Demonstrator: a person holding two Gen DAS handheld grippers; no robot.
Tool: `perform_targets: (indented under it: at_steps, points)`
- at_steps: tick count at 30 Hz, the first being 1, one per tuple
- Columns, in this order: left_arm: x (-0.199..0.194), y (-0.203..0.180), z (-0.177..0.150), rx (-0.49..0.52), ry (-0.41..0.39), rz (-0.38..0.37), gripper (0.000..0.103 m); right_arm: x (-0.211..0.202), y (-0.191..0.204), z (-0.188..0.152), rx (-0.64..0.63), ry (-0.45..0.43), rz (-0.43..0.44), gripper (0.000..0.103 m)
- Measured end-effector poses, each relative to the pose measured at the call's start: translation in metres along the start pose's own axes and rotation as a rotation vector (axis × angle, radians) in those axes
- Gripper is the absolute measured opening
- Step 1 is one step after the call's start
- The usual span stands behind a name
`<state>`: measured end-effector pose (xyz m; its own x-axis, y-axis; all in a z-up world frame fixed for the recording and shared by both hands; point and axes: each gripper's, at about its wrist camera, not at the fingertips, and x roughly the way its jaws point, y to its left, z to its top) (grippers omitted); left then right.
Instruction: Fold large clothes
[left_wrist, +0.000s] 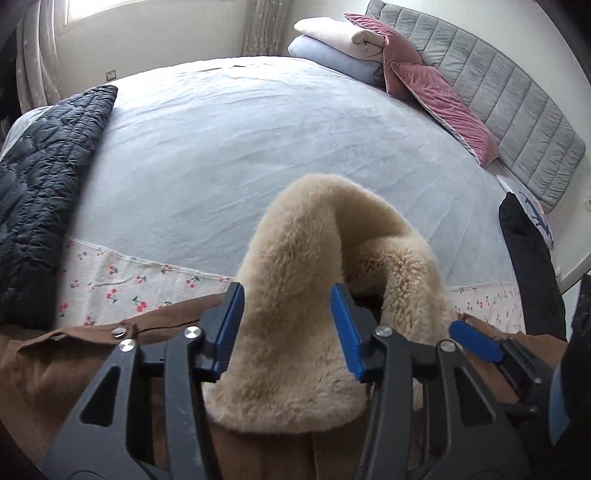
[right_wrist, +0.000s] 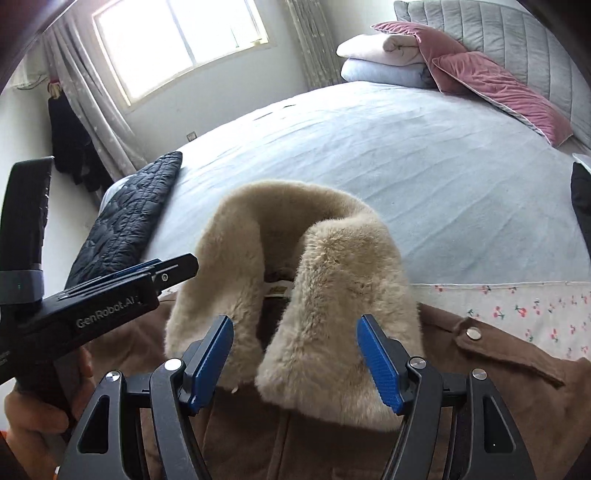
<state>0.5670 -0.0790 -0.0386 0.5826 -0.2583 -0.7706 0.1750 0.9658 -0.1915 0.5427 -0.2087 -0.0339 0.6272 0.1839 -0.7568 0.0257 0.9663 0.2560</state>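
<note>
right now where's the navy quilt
The navy quilt lies on the bed's left edge in both wrist views, left of the fur collar.

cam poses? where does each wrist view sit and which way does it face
Left wrist: on the left claw, open over the fur collar of the brown coat, facing across the bed; right claw at right.
Right wrist: on the right claw, open, same heading; left claw and hand at left.
Shared: collar, bed, pink pillows.

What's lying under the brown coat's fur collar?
Under the fur collar shows the brown coat, spread over a cherry-print sheet. A label sits inside the neck; the coat's lower part is out of view.
</note>
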Motion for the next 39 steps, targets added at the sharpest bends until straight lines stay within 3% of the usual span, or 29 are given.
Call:
perform_targets:
  at_steps: [4,5,6,9,13,16,17,19,21,24,27,28,34,35,37,38,39]
  points:
    - [0.009,-0.011,0.004,0.030,-0.025,-0.024,0.051,0.042,-0.008,0.000,-0.024,0.018,-0.105,0.070]
    - [0.012,-0.013,0.004,0.039,-0.016,-0.028,0.051,0.049,-0.011,-0.003,-0.049,0.017,-0.130,0.061]
    - [0.016,-0.017,0.003,0.053,-0.006,-0.028,0.052,0.053,-0.015,-0.007,-0.064,0.016,-0.135,0.036]
    - [0.027,-0.031,-0.002,0.119,0.018,-0.008,0.057,0.045,-0.050,-0.018,0.058,-0.027,0.015,0.016]
    - [0.046,-0.047,-0.014,0.199,0.101,0.044,0.067,0.040,-0.099,-0.026,0.290,-0.044,0.252,0.012]
    - [0.064,-0.054,-0.025,0.244,0.212,0.178,0.066,0.039,-0.099,-0.028,0.273,-0.049,0.253,0.011]
    - [0.066,-0.054,-0.028,0.244,0.240,0.204,0.064,0.037,-0.096,-0.028,0.256,-0.053,0.238,0.011]
    - [0.066,-0.053,-0.035,0.252,0.289,0.235,0.049,0.036,-0.092,-0.027,0.239,-0.058,0.221,0.011]
    - [0.060,-0.049,-0.038,0.231,0.310,0.228,0.017,0.035,-0.090,-0.027,0.235,-0.061,0.215,0.011]
    - [0.031,-0.037,-0.024,0.146,0.184,0.150,0.011,0.030,-0.082,-0.023,0.231,-0.082,0.215,0.011]
    - [-0.002,-0.019,0.001,0.037,-0.068,0.088,0.002,0.021,-0.074,-0.002,0.233,-0.122,0.215,0.010]
    - [-0.003,-0.016,0.005,0.028,-0.109,0.078,0.001,0.021,-0.072,0.007,0.227,-0.129,0.201,0.010]
    - [0.029,0.013,0.003,-0.042,-0.118,0.125,0.000,0.052,-0.072,0.026,0.216,-0.164,0.083,0.008]
    - [0.029,0.017,0.002,-0.046,-0.117,0.111,0.002,0.060,-0.077,0.023,0.224,-0.166,0.056,0.008]
    - [0.025,0.019,0.002,-0.020,-0.115,0.114,0.009,0.070,-0.097,0.015,0.284,-0.167,0.086,0.008]
    - [0.020,0.016,0.005,0.004,-0.122,0.121,0.027,0.072,-0.107,0.009,0.327,-0.187,0.131,0.008]
    - [0.016,0.011,0.009,0.032,-0.129,0.125,0.053,0.072,-0.112,0.008,0.345,-0.194,0.159,0.008]
